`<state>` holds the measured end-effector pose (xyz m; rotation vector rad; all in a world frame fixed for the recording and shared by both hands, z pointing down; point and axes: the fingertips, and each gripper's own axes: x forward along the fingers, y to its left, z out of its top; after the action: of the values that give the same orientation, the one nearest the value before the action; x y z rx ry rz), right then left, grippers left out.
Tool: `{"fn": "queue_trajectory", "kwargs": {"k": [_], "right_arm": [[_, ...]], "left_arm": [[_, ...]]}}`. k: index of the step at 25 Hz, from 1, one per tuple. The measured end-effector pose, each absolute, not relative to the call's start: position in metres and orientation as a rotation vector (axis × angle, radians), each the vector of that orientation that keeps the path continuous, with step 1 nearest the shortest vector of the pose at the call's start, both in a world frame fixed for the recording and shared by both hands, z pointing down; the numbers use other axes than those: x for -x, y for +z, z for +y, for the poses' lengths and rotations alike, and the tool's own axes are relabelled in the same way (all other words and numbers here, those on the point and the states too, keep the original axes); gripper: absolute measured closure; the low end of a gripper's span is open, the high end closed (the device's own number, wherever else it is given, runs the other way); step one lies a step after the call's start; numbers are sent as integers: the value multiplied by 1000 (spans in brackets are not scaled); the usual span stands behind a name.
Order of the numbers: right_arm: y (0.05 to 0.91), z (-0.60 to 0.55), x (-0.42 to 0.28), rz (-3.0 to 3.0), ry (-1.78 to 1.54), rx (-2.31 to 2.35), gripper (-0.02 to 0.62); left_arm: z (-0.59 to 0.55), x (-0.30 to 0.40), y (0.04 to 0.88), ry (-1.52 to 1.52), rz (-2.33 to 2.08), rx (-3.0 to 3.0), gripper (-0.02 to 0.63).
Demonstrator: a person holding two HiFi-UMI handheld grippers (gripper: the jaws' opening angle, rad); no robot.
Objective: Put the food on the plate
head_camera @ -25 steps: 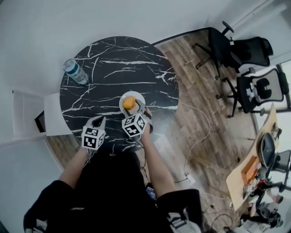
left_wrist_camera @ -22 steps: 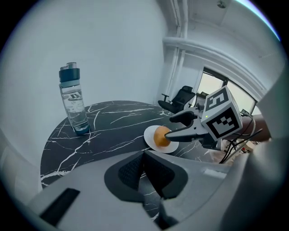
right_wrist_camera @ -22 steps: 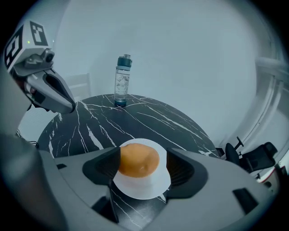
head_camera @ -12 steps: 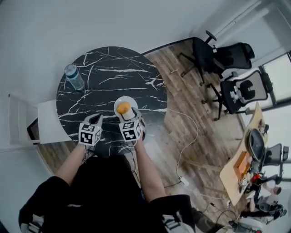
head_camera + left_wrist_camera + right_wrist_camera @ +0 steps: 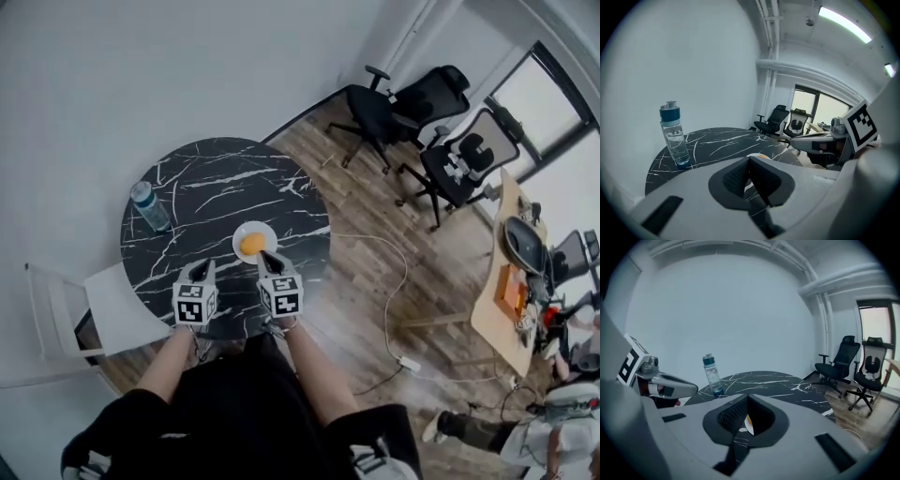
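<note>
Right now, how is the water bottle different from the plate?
The water bottle stands up tall, but the plate lies flat. The water bottle is see-through with a blue cap, while the plate is white and round. The water bottle has nothing on top of it, but the plate carries orange food. Both sit on the black marble table.

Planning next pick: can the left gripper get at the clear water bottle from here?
Probably yes: the clear blue-capped water bottle stands alone on the round black marble table, nothing between it and the left gripper; fingers are shut.
</note>
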<state>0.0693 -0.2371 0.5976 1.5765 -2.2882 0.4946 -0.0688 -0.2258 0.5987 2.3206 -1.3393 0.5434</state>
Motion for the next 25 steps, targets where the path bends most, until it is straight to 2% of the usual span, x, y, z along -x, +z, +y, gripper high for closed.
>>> {"fn": "queue_trajectory", "kwargs": {"k": [14,25], "right_arm": [[480,-139,-61,-2281,153,-1973,598],[397,-116,-61,-2272,-131,-2038,598]], "left_arm": [[-169,80,510,334,-1329,-2576,606],[-163,85,427,172,-1332,-2751,606]]}}
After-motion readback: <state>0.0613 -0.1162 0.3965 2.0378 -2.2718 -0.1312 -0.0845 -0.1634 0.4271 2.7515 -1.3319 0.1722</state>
